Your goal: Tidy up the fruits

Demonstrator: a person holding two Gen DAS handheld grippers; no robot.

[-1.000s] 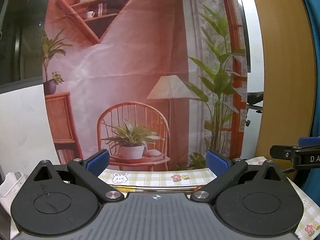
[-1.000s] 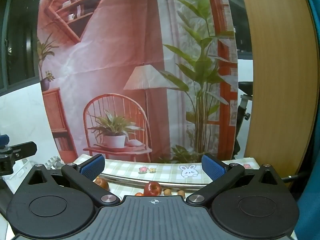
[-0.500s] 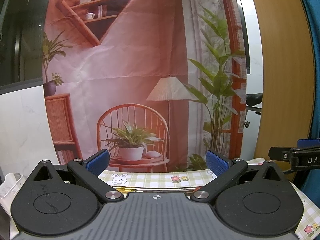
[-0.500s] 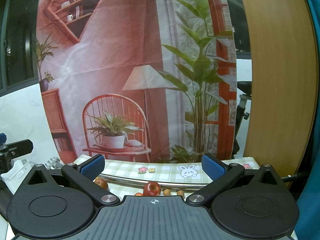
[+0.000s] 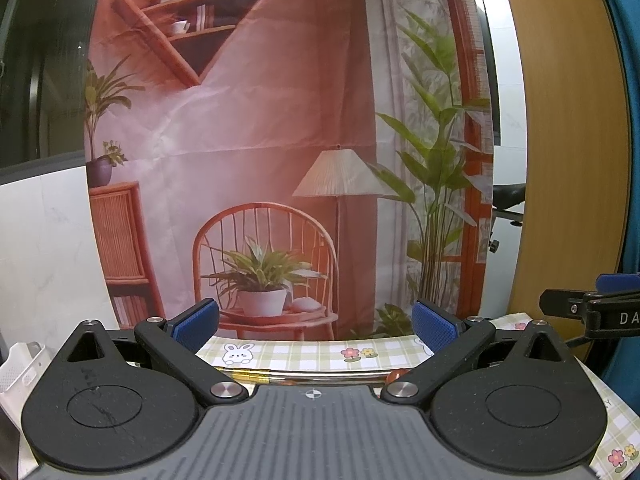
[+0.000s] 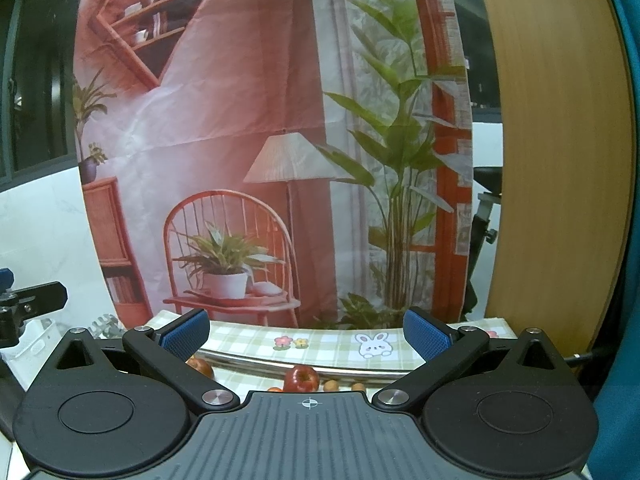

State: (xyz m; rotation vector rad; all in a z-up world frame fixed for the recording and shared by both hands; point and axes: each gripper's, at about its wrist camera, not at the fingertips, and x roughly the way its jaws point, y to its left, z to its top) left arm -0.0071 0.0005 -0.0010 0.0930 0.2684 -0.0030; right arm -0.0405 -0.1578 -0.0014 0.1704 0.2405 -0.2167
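In the right wrist view a red apple [image 6: 302, 378] lies low on the checked cloth [image 6: 328, 344], just past the gripper body. A second reddish fruit [image 6: 200, 366] peeks out beside the left finger, and small brown fruits [image 6: 330, 386] sit to the apple's right. My right gripper [image 6: 306, 333] is open, empty, held above the fruit. In the left wrist view my left gripper [image 5: 316, 322] is open and empty over the same cloth [image 5: 304, 354]. A sliver of red fruit [image 5: 394, 375] shows by its right finger. A metal rim [image 5: 320, 376] curves across; most of the table is hidden.
A printed backdrop [image 5: 260, 140] of a chair, lamp and plants hangs behind the table. A white slotted basket [image 5: 20, 368] stands at the far left. A wooden panel [image 6: 560, 160] rises at the right. The other gripper's tip [image 5: 592, 312] shows at the right edge.
Both views have tilted slightly; the backdrop sits a little lower in frame. Neither gripper has changed its opening, and the fruit has not moved.
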